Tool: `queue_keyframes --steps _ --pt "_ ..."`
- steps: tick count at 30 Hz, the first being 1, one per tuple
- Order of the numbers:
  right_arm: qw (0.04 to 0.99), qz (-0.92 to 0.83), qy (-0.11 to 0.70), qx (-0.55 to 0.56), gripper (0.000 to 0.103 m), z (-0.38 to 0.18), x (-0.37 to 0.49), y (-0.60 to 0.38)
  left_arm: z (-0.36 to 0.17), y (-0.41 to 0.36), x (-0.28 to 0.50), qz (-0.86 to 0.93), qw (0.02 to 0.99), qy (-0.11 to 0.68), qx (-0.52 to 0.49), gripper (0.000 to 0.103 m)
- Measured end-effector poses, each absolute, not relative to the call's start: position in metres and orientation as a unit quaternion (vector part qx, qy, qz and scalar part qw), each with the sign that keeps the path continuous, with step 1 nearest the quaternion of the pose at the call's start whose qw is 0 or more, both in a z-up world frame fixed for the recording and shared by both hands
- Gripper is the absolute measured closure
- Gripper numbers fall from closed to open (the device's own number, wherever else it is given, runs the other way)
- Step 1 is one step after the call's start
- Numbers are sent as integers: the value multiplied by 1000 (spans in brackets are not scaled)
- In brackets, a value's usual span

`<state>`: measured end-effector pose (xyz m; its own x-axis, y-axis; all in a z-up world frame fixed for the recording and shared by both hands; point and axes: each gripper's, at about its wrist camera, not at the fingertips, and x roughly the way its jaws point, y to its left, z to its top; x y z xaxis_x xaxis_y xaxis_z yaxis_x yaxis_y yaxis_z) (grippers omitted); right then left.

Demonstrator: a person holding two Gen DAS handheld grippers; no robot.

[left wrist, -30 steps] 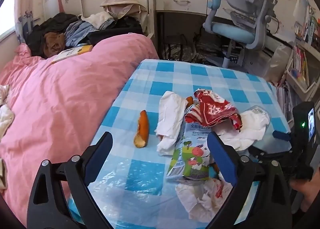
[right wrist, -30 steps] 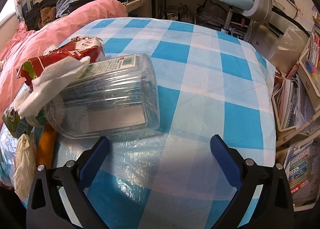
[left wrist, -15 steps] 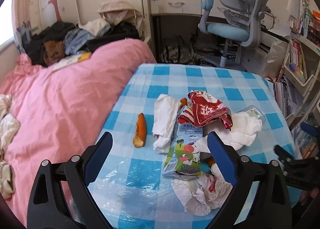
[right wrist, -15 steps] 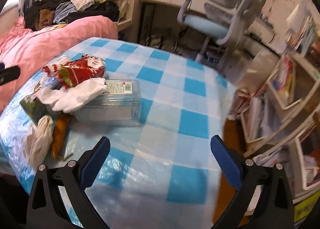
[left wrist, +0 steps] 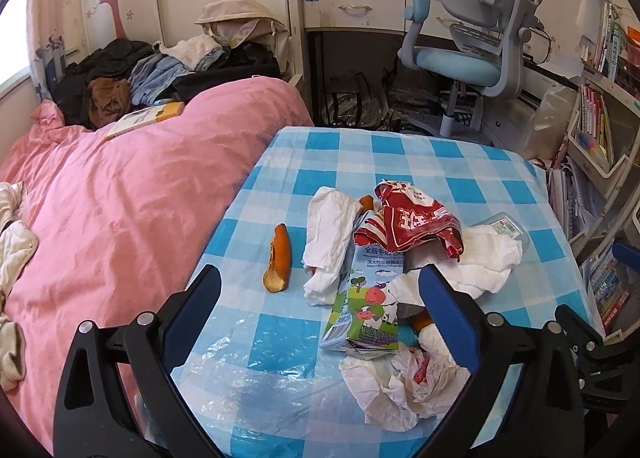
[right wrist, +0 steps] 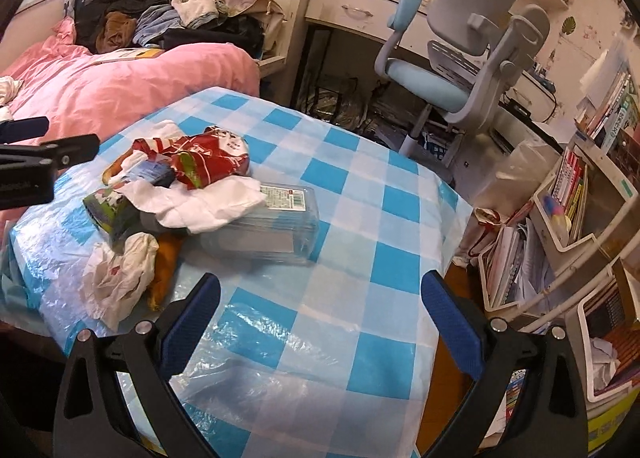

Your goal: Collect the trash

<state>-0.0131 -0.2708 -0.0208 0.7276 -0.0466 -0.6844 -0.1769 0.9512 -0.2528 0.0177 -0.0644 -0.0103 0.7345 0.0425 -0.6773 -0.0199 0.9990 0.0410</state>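
**Both grippers wide and empty over the littered table**

The left gripper point(left wrist: 320, 298) has its blue-padded jaws spread wide with nothing between them; the right gripper point(right wrist: 320, 306) stands equally wide and empty above the near edge of the blue-and-white checked plastic tablecloth point(right wrist: 352, 217).

Just beyond the left jaws lies the heap of trash: a flattened green milk carton with cartoon cows point(left wrist: 366, 306), a crumpled white tissue with red marks point(left wrist: 400, 382) nearest the camera, a long white tissue point(left wrist: 328, 234), and a crumpled red snack wrapper point(left wrist: 412, 221) on top. A curled orange peel point(left wrist: 278, 258) lies apart to the left of the pile. A clear plastic rectangular box with a printed label point(right wrist: 272, 225) rests at the pile's right side, partly under a white tissue point(right wrist: 208, 203); something orange beneath the heap may be more peel.

Beside the table is a pink quilt point(left wrist: 120, 209); behind it stands a grey-and-blue desk chair point(left wrist: 472, 37).
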Motion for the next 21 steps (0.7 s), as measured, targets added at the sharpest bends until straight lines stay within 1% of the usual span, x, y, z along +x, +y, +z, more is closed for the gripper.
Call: queue_keyframes --steps 7,10,14,16,17,19,21 --pt "921 46 360 -142 7 -15 -17 -270 -12 -69 17 16 931 364 24 8" --pt "930 73 343 -110 7 -9 -20 -276 -12 -69 17 18 932 362 21 8" --pt "947 139 287 -36 7 8 -30 -286 -12 -68 18 22 932 362 21 8" --pt "951 196 240 11 7 13 -38 -293 -11 -68 17 24 932 360 21 8" --pt "950 209 232 14 7 11 -39 -292 -10 -67 16 25 933 359 20 8" --pt "947 203 251 -3 7 7 -33 -284 -9 -66 16 27 933 359 19 8" --pt "947 202 248 -15 7 8 -33 -278 -8 -65 15 28 933 358 17 8"
